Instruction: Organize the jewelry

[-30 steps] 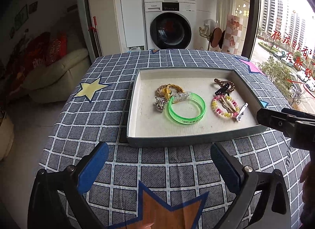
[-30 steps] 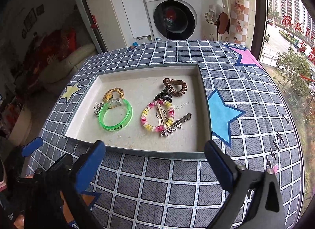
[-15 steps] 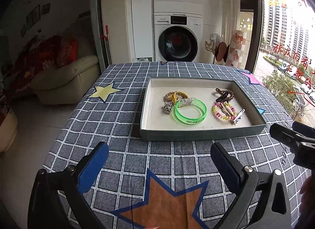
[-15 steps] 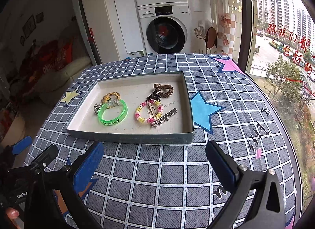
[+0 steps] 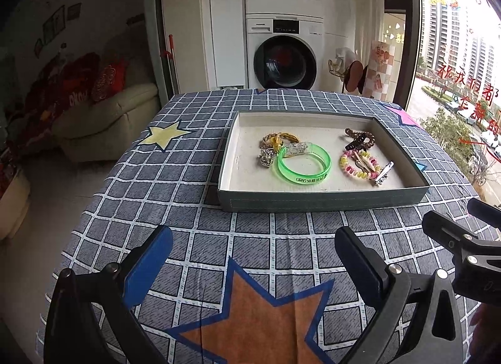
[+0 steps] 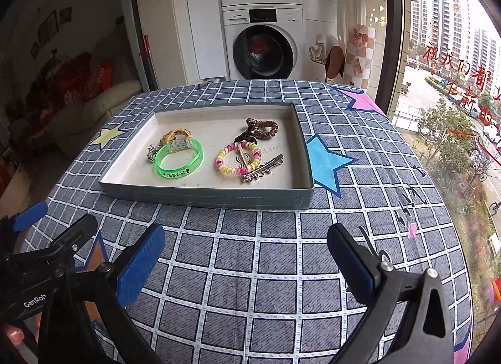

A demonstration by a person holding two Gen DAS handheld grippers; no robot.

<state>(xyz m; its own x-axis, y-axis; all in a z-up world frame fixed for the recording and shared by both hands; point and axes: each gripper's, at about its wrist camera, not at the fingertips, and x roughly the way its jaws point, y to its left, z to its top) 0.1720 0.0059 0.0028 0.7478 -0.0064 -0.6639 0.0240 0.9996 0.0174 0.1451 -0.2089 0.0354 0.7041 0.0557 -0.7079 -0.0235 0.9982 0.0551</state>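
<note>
A shallow grey-green tray [image 5: 322, 199] [image 6: 206, 198] sits on the checked tablecloth and holds all the jewelry. Inside lie a green bangle [image 5: 303, 165] [image 6: 179, 160], a pink-and-yellow coil bracelet [image 5: 360, 165] [image 6: 238, 158], a brown coil hair tie [image 5: 360, 138] [image 6: 263, 127], a silver clip [image 5: 383, 173] [image 6: 263, 169], a gold band [image 5: 278, 138] [image 6: 177, 136] and a small silver brooch [image 5: 267, 155]. My left gripper [image 5: 252, 238] [image 6: 53, 221] hangs open and empty, short of the tray's near wall. To its right, my right gripper [image 6: 245, 235] [image 5: 460, 216] is also open and empty.
The tablecloth [image 5: 194, 176] carries star patches, an orange one [image 5: 250, 310] under the left gripper. Beyond the table stand stacked washing machines [image 5: 285, 60], a sofa [image 5: 106, 113] on the left and a window [image 6: 454, 66] on the right. A hand [image 6: 12, 335] shows at the lower left.
Both grippers have drawn back from the tray toward the table's near edge, so the tray looks smaller and farther. Both stayed open and empty; the jewelry has not moved.
</note>
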